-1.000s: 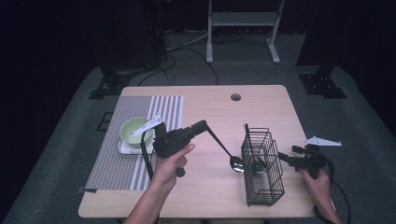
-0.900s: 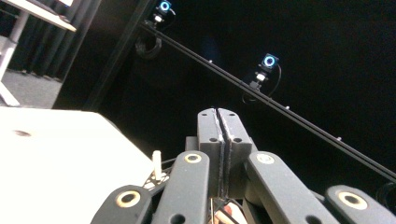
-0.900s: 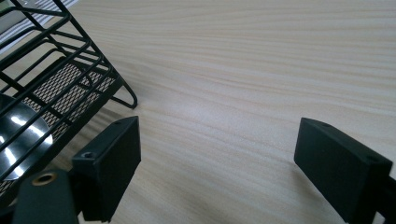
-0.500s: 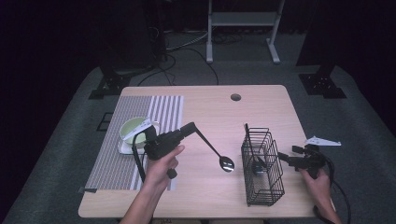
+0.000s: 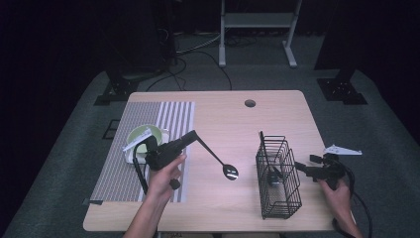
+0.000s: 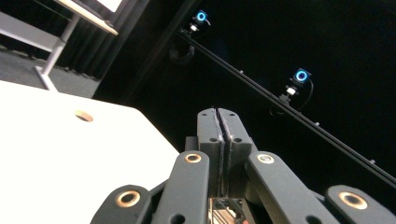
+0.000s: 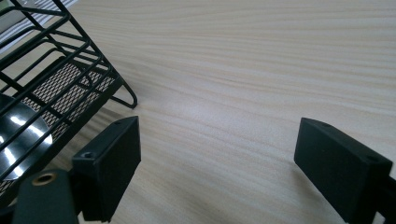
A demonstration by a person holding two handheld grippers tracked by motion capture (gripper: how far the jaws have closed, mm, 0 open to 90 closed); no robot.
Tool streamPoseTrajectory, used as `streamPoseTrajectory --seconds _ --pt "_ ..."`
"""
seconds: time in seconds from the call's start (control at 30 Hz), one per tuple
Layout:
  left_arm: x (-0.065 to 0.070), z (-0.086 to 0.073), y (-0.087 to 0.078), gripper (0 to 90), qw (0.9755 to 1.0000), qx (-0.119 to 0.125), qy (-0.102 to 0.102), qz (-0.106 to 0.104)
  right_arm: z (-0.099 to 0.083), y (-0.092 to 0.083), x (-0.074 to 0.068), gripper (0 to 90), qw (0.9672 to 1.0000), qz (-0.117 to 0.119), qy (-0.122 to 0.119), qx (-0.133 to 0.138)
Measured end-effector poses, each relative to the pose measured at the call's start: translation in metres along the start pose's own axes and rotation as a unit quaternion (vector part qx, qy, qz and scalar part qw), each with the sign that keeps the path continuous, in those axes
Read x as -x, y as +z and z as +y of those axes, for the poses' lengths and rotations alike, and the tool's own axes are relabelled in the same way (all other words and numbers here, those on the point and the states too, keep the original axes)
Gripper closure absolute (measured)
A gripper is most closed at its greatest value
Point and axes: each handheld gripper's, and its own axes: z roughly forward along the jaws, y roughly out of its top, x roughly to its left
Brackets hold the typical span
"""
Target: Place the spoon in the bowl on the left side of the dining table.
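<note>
Right gripper (image 5: 302, 168): near the desk's right edge, low over the wood, jaws spread wide with nothing between them; it rests just right of the wire basket.
Wire basket (image 5: 278, 178): black, upright close to the desk's (image 5: 277, 114) front-right corner; a utensil with a shiny bowl stands inside, what kind is hard to tell.
Left gripper (image 5: 193, 137): toward the front-left of the desk, beside the mat's right edge, jaws clamped on the handle end of the ladle.
Ladle (image 5: 218, 158): black handle slanting down to the right, shiny bowl over the bare middle of the desk, left of the basket.
Striped mat (image 5: 148, 124): along the desk's left side.
Bowl (image 5: 143, 136): pale green, on the mat behind the left gripper.
Cable hole (image 5: 250, 103): near the far edge.
</note>
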Motion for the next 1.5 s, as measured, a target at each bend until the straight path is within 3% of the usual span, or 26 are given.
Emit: streamPoseTrajectory --seconds 0.63,1.17,1.5 --pt "-0.032 0.002 -0.029 89.0 0.9985 0.025 -0.017 0.044 0.0 0.0 0.0 13.7 1.0 -0.002 0.001 -0.002" --pt "-0.056 0.002 -0.052 89.0 0.9943 0.057 -0.033 0.083 0.0 0.001 -0.001 13.6 0.9999 -0.008 -0.001 -0.006" --pt "-0.059 0.007 -0.061 89.0 0.9922 0.064 -0.015 0.106 0.0 0.001 -0.001 13.6 0.9999 -0.009 -0.002 -0.008"
